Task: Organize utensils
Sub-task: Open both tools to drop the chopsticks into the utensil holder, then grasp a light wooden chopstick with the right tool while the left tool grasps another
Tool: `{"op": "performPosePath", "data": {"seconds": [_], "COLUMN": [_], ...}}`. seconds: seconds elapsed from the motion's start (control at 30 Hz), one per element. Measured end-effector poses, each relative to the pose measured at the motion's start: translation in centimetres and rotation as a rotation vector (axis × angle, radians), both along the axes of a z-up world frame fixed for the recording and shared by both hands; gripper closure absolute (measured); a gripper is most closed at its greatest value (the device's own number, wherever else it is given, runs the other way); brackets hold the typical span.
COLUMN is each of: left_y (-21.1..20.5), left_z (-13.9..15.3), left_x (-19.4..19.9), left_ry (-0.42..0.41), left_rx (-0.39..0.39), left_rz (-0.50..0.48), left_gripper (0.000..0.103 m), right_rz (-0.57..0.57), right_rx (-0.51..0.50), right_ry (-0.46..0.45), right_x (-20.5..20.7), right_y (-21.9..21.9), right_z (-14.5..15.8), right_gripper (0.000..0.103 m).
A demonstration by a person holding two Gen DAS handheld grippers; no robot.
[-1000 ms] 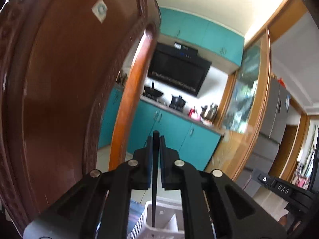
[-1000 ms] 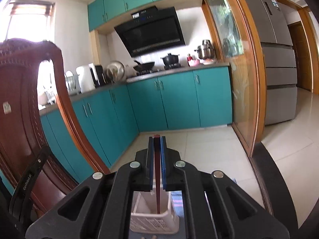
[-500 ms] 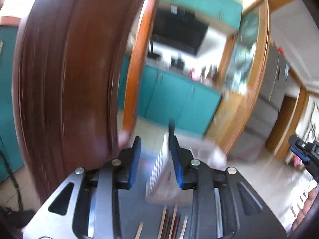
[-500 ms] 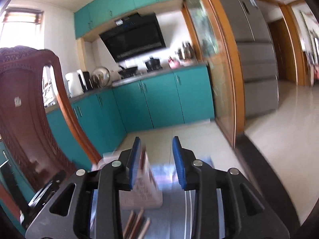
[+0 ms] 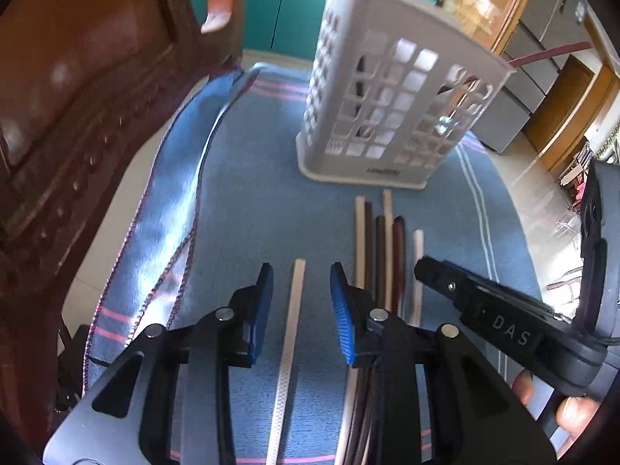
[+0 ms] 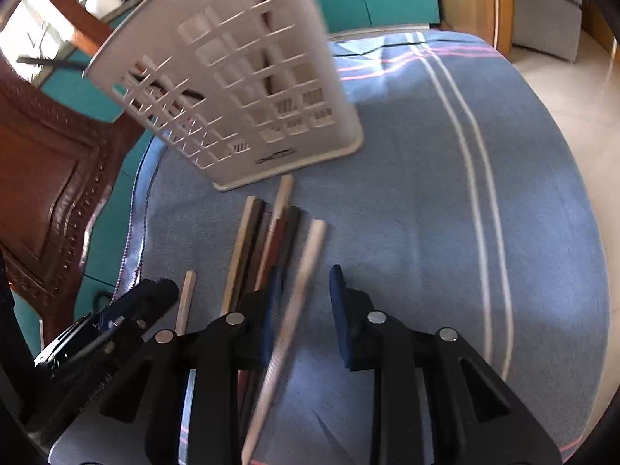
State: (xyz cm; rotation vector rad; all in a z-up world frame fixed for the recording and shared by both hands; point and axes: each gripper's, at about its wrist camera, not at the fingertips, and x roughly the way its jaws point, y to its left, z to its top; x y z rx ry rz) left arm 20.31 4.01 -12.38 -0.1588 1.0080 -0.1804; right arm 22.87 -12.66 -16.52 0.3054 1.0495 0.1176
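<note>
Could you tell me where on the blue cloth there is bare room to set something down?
The widest bare patch of cloth lies right of the chopstick bundle and the white holder, around the white stripes. A narrower patch runs between the lone pale chopstick and the folded cloth edge. In front of the holder it is crowded with chopsticks and both grippers.

The cloth (image 5: 248, 209) is blue with thin pink and white stripes near its edges. The holder (image 5: 391, 89) is white plastic, pierced by a grid of square holes. The chopsticks (image 5: 381, 240) mix cream, black and dark red-brown. Both grippers are black with blue pads (image 5: 343, 310). The chair (image 5: 73, 89) is glossy red-brown; the cabinets (image 5: 279, 4) are teal.
</note>
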Motion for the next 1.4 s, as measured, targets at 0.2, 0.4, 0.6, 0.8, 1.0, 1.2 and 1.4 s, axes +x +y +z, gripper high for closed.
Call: {"op": "performPosePath", "data": {"seconds": [0.2, 0.4, 0.6, 0.8, 1.0, 1.2, 1.4], "left_y": [-0.5, -0.8, -1.1, -1.4, -1.7, -1.9, -2.0], "left_z": [-1.1, -2.0, -2.6, -2.6, -2.6, -2.6, -2.6], "left_x": [-0.2, -0.5, -0.2, -0.2, -0.3, -0.4, -0.4], "left_ry": [0.026, 0.038, 0.062, 0.054, 0.046, 0.043, 0.037], "left_rx": [-0.004, -0.004, 0.019, 0.040, 0.064, 0.074, 0.090], "left_rz": [-0.012, -0.024, -0.035, -0.033, -0.037, -0.041, -0.045], "left_gripper": [0.072, 0.071, 0.071, 0.071, 0.071, 0.069, 0.071], "right_rz": [0.043, 0.020, -0.014, 0.002, 0.004, 0.003, 0.009], "right_rx": [-0.135, -0.169, -0.210, -0.256, -0.292, -0.315, -0.348], "right_ry": [0.026, 0.005, 0.007, 0.019, 0.026, 0.028, 0.022], "right_x": [1.1, -0.2, -0.2, -0.3, -0.4, -0.2, -0.4], "right_y": [2.0, 0.5, -1.0, -1.1, -1.2, -0.9, -0.3], "right_z": [-0.5, 0.0, 0.4, 0.2, -0.4, -0.4, -0.4], "right_gripper": [0.093, 0.095, 0.096, 0.095, 0.094, 0.093, 0.093]}}
